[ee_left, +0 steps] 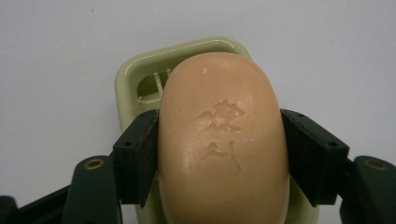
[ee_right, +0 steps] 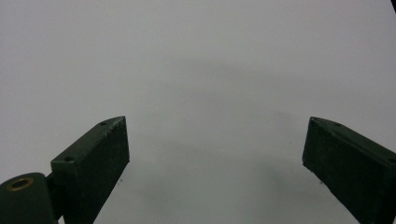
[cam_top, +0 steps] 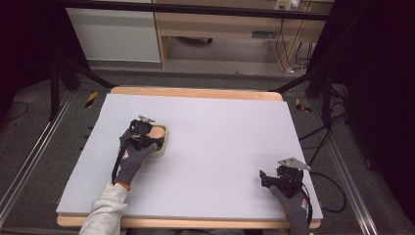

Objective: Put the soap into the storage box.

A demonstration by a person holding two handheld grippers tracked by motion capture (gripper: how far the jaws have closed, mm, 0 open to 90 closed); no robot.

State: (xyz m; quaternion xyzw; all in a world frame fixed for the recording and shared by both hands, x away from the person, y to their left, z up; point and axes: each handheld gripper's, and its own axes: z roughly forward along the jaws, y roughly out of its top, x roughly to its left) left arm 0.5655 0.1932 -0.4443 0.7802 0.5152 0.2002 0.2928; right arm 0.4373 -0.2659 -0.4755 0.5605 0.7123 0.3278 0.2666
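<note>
Grey tabletop (cam_top: 210, 147) under the lamps, and the left claw (cam_top: 155, 138) has the soap (ee_left: 223, 140) clamped between its jaws, one pad on each long side. That peach bar sits over the pale green dish (ee_left: 135, 74), the landmark left of centre; whether it rests in the dish or hangs just above, hard to say. Well to the right of the dish and nearer the person, the right claw (ee_right: 215, 154) is spread wide, nothing between its jaws.

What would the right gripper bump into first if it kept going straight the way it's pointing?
Probably nothing soon: ahead of the open right gripper lies just the bare grey table, though depth is hard to judge.
</note>
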